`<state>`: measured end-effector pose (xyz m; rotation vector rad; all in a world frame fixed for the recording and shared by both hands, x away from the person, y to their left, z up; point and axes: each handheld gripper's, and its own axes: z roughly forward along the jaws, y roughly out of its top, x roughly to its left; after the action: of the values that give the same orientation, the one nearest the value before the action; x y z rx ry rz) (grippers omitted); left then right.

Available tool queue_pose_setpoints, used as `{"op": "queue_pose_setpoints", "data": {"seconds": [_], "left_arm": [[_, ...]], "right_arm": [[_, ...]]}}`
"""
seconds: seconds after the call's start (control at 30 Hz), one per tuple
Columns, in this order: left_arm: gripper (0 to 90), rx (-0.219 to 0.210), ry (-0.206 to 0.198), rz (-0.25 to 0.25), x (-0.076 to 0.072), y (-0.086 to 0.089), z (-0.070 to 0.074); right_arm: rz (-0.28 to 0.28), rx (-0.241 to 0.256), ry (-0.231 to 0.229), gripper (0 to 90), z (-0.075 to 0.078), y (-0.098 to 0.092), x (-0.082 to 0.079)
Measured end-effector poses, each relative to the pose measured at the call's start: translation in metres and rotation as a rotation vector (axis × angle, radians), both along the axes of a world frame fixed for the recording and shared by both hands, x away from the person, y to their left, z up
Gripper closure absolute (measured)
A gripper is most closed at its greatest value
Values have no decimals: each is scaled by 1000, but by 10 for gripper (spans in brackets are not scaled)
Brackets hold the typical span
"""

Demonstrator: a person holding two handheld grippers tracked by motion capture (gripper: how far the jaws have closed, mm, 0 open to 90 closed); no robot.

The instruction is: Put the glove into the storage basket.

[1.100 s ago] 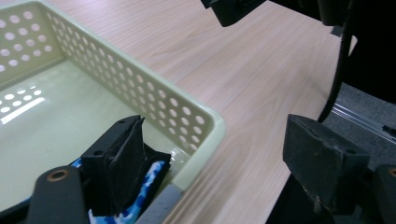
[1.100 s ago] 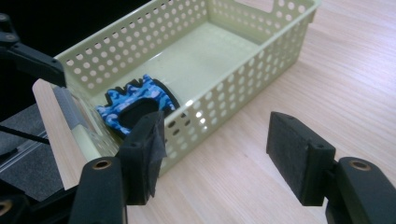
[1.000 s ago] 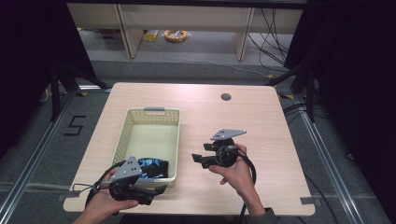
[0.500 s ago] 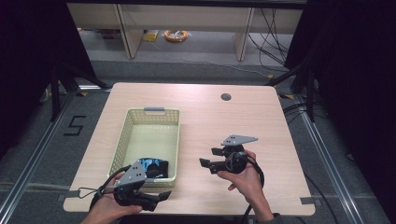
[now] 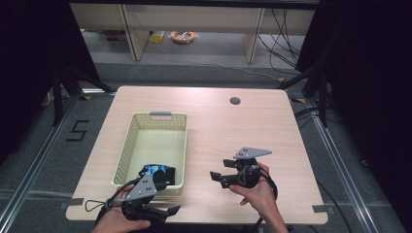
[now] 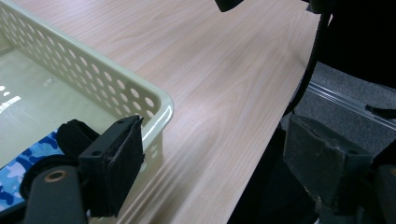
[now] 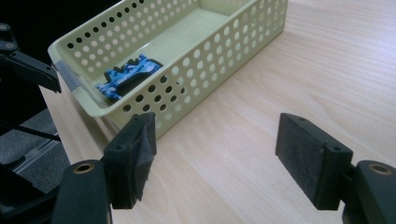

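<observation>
Floor tape (image 5: 77, 131) reading "5", both grippers' jaws apart, left gripper (image 5: 160, 212), right gripper (image 5: 221, 170)

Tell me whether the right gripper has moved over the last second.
Yes. The right gripper has pulled back toward the person's edge of the table and sits lower against the basket than before.

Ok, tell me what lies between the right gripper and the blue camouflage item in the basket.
In the right gripper view: bare wood, then the basket's perforated wall, between the right gripper and the blue camouflage item.
</observation>
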<state>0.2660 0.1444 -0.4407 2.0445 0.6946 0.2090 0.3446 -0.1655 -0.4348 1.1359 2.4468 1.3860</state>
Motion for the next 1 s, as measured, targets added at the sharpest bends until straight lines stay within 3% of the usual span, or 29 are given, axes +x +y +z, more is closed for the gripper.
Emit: {"op": "queue_pose_setpoints", "data": {"seconds": [0.03,0.1,0.13,0.2,0.23,0.27,0.3,0.37,0.4,0.53,0.57,0.6,0.63,0.67,0.73,0.77,0.83,0.87,0.9,0.93,1.0], "left_arm": [[195,20,-4,-8,0,1,-1],[195,18,-2,-10,-1,0,-2],[195,13,1,-10,-2,0,-3],[196,23,-13,-27,-2,-1,-7],[196,31,-3,-31,-2,0,-7],[196,36,0,-32,-3,-1,-9],[196,21,-2,-33,-3,-2,-10],[197,25,20,-29,-5,-2,-12],[197,22,5,-39,-6,-3,-14],[196,35,14,-44,-10,-4,-18],[196,39,13,-52,-11,-4,-19],[196,57,-6,-69,-10,-3,-19],[196,24,11,-51,-13,-5,-21],[196,30,27,-54,-14,-5,-22],[195,40,11,-71,-13,-5,-24],[196,63,13,-78,-13,-4,-27],[195,67,16,-75,-13,-4,-30],[196,62,18,-76,-14,-3,-31],[196,60,20,-72,-15,-4,-32],[196,52,43,-60,-16,-4,-33],[195,55,32,-58,-17,-4,-34]], "right_arm": [[15,14,-2,295,-2,0,-1],[16,18,-3,286,-3,-2,-3],[4,28,23,285,-4,-1,-7],[3,29,20,280,-6,-3,-9],[20,27,-2,280,-8,-5,-8],[1,33,29,278,-8,-5,-11],[13,23,1,274,-11,-7,-10],[-3,8,3,273,-11,-9,-13],[2,20,4,272,-12,-10,-14],[10,27,-6,262,-16,-11,-16],[-7,31,32,260,-15,-11,-20],[11,18,-7,259,-16,-12,-19],[15,19,5,257,-17,-12,-21],[15,19,5,257,-17,-12,-21],[-3,22,28,257,-18,-12,-27],[22,11,3,257,-19,-14,-25],[15,11,6,257,-20,-14,-27],[1,21,41,257,-20,-13,-31],[14,1,11,256,-22,-15,-29],[20,14,13,256,-23,-15,-30],[8,15,36,254,-25,-15,-34]]}}
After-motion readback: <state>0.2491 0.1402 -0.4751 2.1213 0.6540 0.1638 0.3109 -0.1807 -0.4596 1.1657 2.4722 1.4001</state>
